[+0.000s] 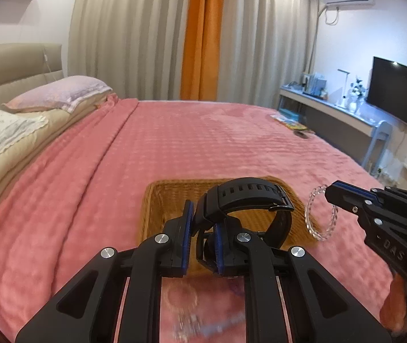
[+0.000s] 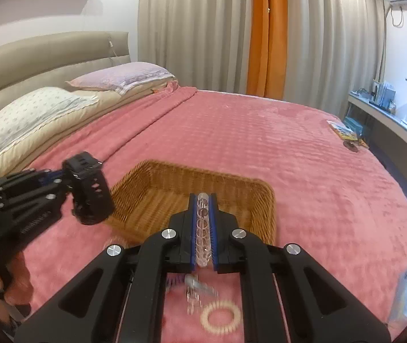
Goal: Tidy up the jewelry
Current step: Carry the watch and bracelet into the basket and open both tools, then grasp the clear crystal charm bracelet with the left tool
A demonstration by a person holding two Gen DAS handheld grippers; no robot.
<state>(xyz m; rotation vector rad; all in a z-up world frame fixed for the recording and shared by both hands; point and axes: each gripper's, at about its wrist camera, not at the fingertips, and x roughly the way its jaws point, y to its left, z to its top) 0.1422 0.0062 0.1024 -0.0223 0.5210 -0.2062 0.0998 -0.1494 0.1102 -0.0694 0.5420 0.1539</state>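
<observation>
Left tongs (image 1: pixel 202 230) clamped on watch (image 1: pixel 249 200), right tongs (image 2: pixel 203 228) on bracelet (image 2: pixel 203 228), above centre-frame basket (image 2: pixel 192 191); shallow strap grip risks a drop short of it.

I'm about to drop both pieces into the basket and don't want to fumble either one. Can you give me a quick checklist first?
1. Left gripper shut on the watch: ok.
2. Right gripper shut on the clear bracelet: ok.
3. Both pieces lifted off the blanket: ok.
4. Basket has room to take them: ok, the part in view is bare.
5. Grippers apart from each other: ok.
6. Cream ring still on the blanket, waiting: ok.
</observation>
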